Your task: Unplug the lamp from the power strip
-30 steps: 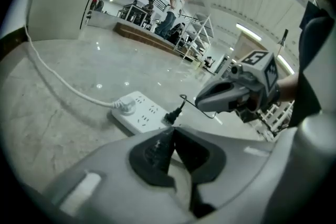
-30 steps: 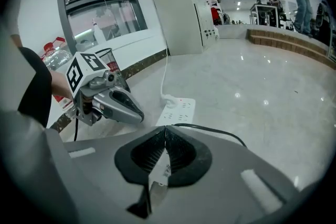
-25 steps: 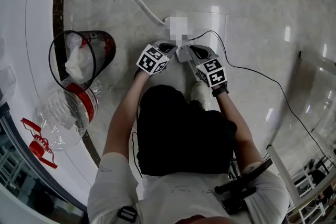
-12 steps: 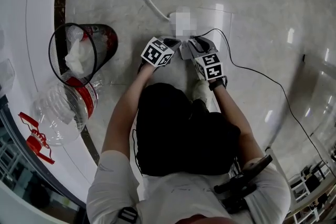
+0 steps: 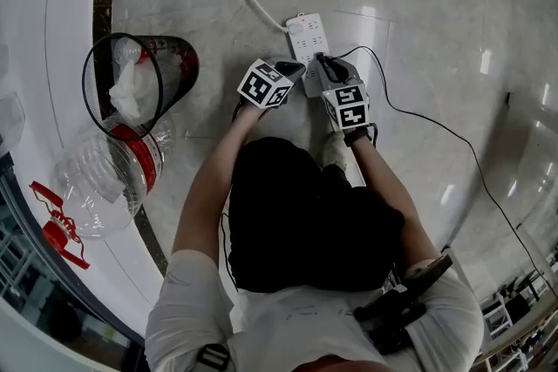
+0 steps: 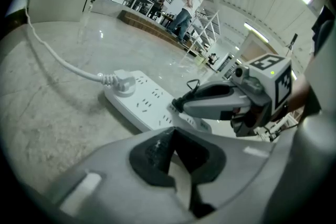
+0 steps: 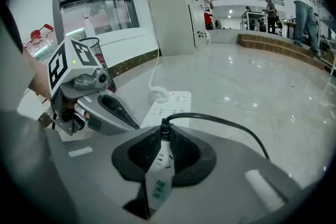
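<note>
Right claw (image 7: pixel 164 132): just been closing; now clamped on the black plug (image 7: pixel 164 124) at the power strip (image 5: pixel 309 32).
Left claw (image 6: pixel 171 132): tips together, empty, by the strip's near end on the floor (image 5: pixel 418 13).
Hidden: we cannot see the plug's prongs.
Cord (image 5: pixel 418 122): runs out of view at the right.

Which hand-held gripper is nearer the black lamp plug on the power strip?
Right. The right hand-held gripper has its jaws, just closing, around the black plug. The left hand-held gripper, shut, sits at the power strip's near end, beside it.
</note>
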A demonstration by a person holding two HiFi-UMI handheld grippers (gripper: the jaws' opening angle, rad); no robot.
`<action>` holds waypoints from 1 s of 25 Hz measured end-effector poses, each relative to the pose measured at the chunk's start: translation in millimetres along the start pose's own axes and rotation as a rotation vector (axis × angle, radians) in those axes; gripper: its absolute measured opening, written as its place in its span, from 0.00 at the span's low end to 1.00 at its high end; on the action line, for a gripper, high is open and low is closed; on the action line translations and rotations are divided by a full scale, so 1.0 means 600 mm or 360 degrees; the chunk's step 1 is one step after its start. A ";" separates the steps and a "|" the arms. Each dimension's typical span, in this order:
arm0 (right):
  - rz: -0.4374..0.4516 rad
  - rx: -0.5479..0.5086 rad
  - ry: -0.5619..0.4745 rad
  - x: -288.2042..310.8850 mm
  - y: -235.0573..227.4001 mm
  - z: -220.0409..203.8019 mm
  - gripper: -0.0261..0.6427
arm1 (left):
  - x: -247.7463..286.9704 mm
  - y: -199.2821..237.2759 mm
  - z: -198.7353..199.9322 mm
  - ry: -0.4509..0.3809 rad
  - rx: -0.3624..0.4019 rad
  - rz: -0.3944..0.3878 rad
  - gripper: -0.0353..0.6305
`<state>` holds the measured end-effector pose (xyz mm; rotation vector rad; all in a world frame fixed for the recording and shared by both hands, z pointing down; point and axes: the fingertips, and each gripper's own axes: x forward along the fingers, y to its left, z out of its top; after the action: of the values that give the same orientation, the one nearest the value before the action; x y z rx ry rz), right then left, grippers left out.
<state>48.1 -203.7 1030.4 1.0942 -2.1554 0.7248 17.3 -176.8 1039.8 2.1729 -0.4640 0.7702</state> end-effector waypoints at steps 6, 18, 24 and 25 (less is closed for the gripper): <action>-0.0012 -0.0117 -0.0019 -0.009 0.007 0.008 0.12 | 0.002 0.000 0.002 0.0009 -0.0016 0.0047 0.05; 0.0018 -0.0040 -0.0069 -0.022 -0.009 0.014 0.12 | 0.019 -0.007 0.011 0.0188 0.0130 0.0169 0.05; 0.0005 -0.0107 -0.0085 -0.026 -0.006 0.019 0.12 | 0.025 -0.002 0.010 0.0234 0.0139 0.0220 0.05; -0.0010 -0.0144 -0.0088 -0.027 -0.005 0.020 0.12 | 0.028 0.000 0.009 0.0241 0.0159 0.0227 0.05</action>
<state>55.1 -205.4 1011.7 1.0845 -2.2077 0.5944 32.2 -182.6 1048.1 2.1703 -0.5157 1.0486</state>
